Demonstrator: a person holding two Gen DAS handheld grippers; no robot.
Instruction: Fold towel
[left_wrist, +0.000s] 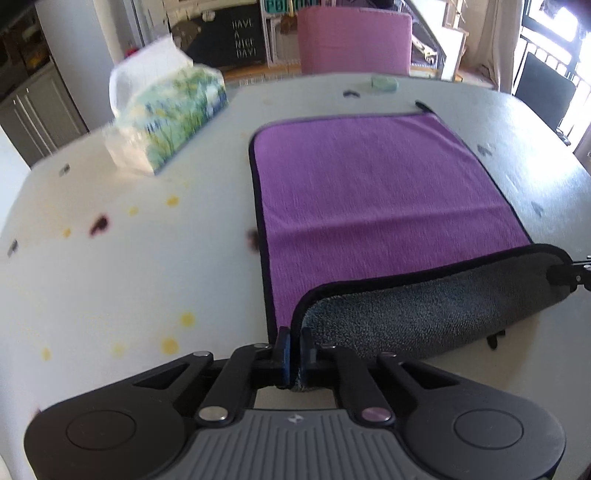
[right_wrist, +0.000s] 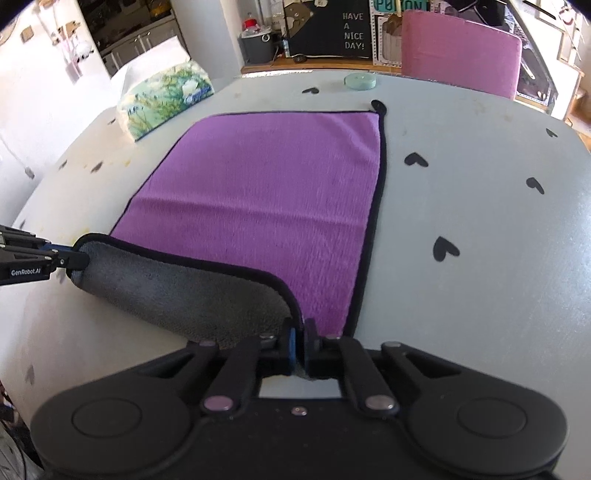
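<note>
A purple towel (left_wrist: 376, 206) with a black hem and a grey underside lies flat on the white table (left_wrist: 129, 266); it also shows in the right wrist view (right_wrist: 266, 199). Its near edge is lifted and curled over, grey side (left_wrist: 424, 310) up. My left gripper (left_wrist: 294, 336) is shut on the towel's near left corner. My right gripper (right_wrist: 300, 328) is shut on the near right corner. Each gripper shows at the edge of the other's view, the right one (left_wrist: 569, 275) and the left one (right_wrist: 70, 260), both holding the curled edge (right_wrist: 177, 291).
A tissue pack (left_wrist: 166, 122) lies at the table's far left and shows again in the right wrist view (right_wrist: 162, 99). A small green round lid (right_wrist: 360, 81) sits at the far edge. A pink chair (right_wrist: 461, 55) stands behind the table. Black heart marks (right_wrist: 445, 249) dot the tabletop.
</note>
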